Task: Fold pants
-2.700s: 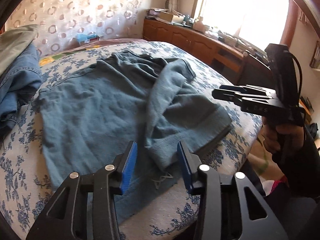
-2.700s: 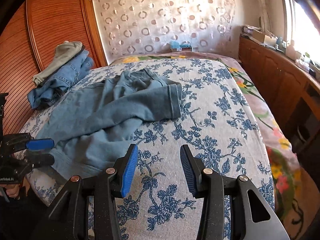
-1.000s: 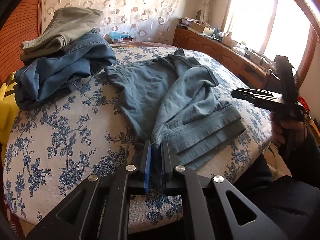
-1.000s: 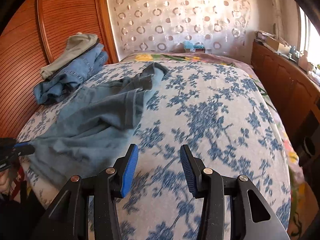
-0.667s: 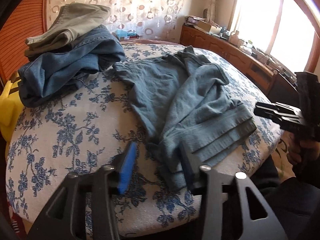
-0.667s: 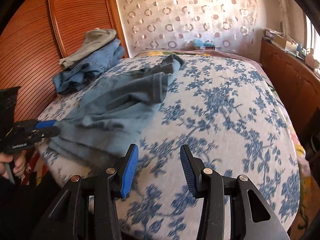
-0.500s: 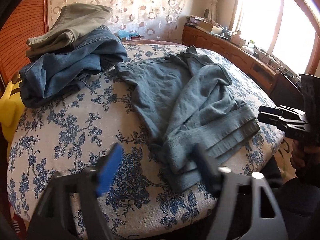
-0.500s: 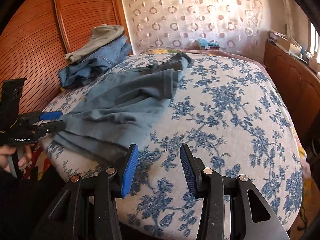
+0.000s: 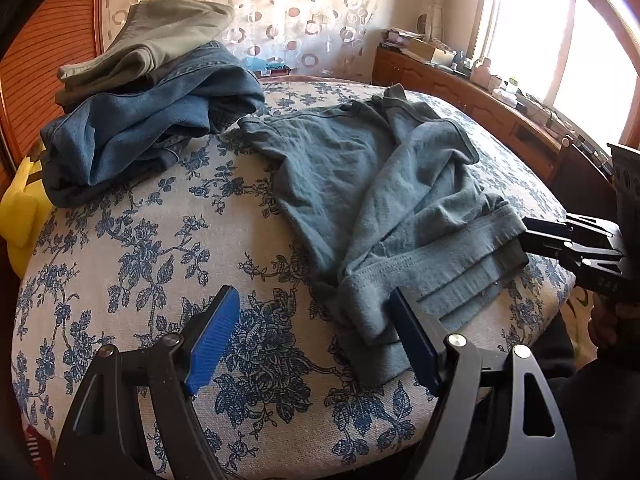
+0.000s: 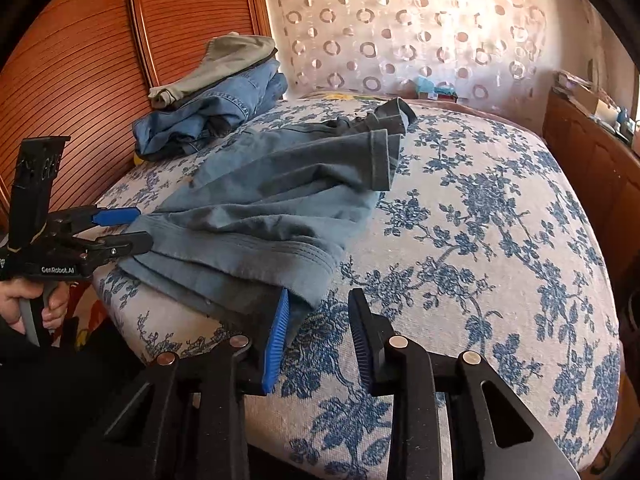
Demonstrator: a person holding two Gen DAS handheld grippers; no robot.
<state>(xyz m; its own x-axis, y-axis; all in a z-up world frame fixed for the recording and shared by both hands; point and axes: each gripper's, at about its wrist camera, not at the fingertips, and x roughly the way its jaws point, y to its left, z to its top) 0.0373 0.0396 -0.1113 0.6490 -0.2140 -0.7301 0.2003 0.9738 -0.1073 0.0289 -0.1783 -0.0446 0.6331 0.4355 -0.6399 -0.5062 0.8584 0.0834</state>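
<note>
Left claw (image 9: 316, 340): spread wide, empty, beside waistband corner; right claw (image 10: 318, 332): parted, empty, at opposite waistband end. Pants (image 9: 380, 200): rumpled on the bed (image 9: 140, 240) near its edge. Judged soft, light, limp; best pinched at waistband corners

Pants (image 9: 360, 184) matt soft cloth; bedspread (image 9: 140, 248) woven floral; headboard (image 10: 80, 60) ribbed wood.

A home bedroom: floral-covered bed (image 10: 480, 240), wooden wardrobe (image 10: 80, 60), curtained wall (image 10: 400, 20).
</note>
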